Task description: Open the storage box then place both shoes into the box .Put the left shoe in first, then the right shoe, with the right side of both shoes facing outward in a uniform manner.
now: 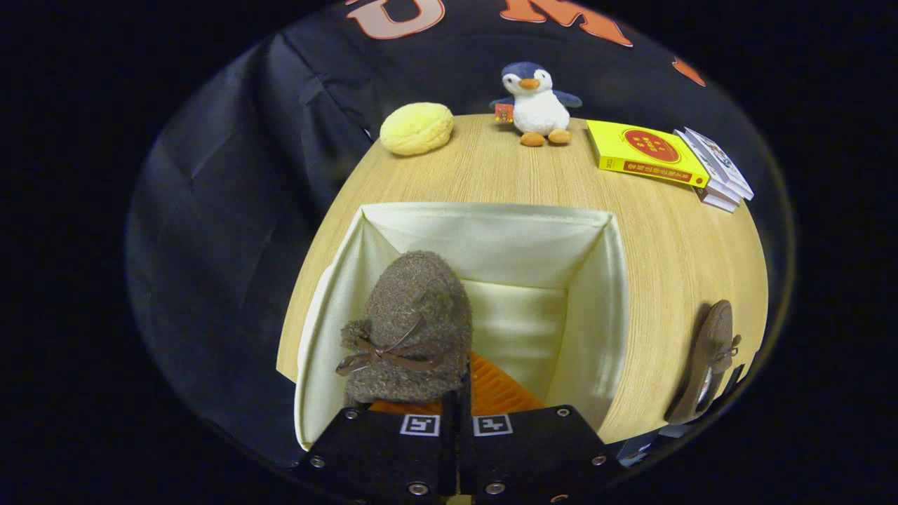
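While the tool (456,393) hangs over the open box (617,280), its fingers are drawn close together, pinched on the rear edge of a fuzzy brown shoe (414,326) that sits just ahead of them and a little to their left, toe pointing away, inside the box's mouth. Both fingers seem to press on the heel collar, though the contact itself is hidden behind the shoe's pile, so I judge this a hold rather than see it outright. An orange ribbed pad shows between the fingers and just to their right.

The second shoe (708,361) lies on the surface (505,175) well to the right of the tool, outside the box wall, on its side with its bow showing.

My reading is that the first shoe is being lowered in and the second is not yet fetched. Both shoes look light, soft and woolly, with a thin ribbon bow; the upper will crush and sag under a pinch, so the heel rim, where the sole stiffens it, is the sound place to grip. The fabric box also looks limp-walled and could fold inward if nudged.

Beyond the box stand a penguin toy (539,105), a yellow bun (417,128) and some books (645,152)
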{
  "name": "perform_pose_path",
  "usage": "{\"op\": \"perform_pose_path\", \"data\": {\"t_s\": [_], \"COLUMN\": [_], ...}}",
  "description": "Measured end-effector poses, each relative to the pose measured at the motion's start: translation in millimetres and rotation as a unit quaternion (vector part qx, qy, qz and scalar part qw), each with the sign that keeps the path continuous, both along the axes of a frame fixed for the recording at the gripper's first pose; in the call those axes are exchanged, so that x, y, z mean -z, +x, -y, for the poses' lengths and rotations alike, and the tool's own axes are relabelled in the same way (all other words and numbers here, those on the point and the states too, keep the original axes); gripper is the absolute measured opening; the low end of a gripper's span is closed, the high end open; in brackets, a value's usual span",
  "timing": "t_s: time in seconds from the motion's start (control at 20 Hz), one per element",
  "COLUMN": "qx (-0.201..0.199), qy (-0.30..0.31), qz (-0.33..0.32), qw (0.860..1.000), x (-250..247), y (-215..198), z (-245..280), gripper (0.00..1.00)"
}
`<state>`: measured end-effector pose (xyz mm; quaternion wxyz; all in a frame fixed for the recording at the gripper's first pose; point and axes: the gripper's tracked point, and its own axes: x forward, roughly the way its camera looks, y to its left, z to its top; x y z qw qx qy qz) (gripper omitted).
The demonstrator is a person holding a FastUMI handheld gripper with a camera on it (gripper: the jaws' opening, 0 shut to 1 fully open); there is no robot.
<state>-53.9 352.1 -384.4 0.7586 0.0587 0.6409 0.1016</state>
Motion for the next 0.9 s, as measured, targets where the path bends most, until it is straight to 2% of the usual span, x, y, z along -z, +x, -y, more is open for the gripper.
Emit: {"op": "perform_pose_path", "data": {"t_s": [0.25, 0.4, 0.6, 0.75, 0.9], "qx": [-0.011, -0.015, -0.028, -0.036, -0.038], "qy": [-0.015, 0.000, 0.042, 0.088, 0.159], "qz": [-0.044, -0.080, -0.105, -0.105, -0.081], "qw": [0.999, 0.997, 0.993, 0.990, 0.983], "x": [27, 39, 31, 12, -27], "y": [-15, -25, -39, -43, -39], "z": [-9, -18, -18, -14, -14], "gripper": [0.03, 0.08, 0.20, 0.39, 0.51]}}
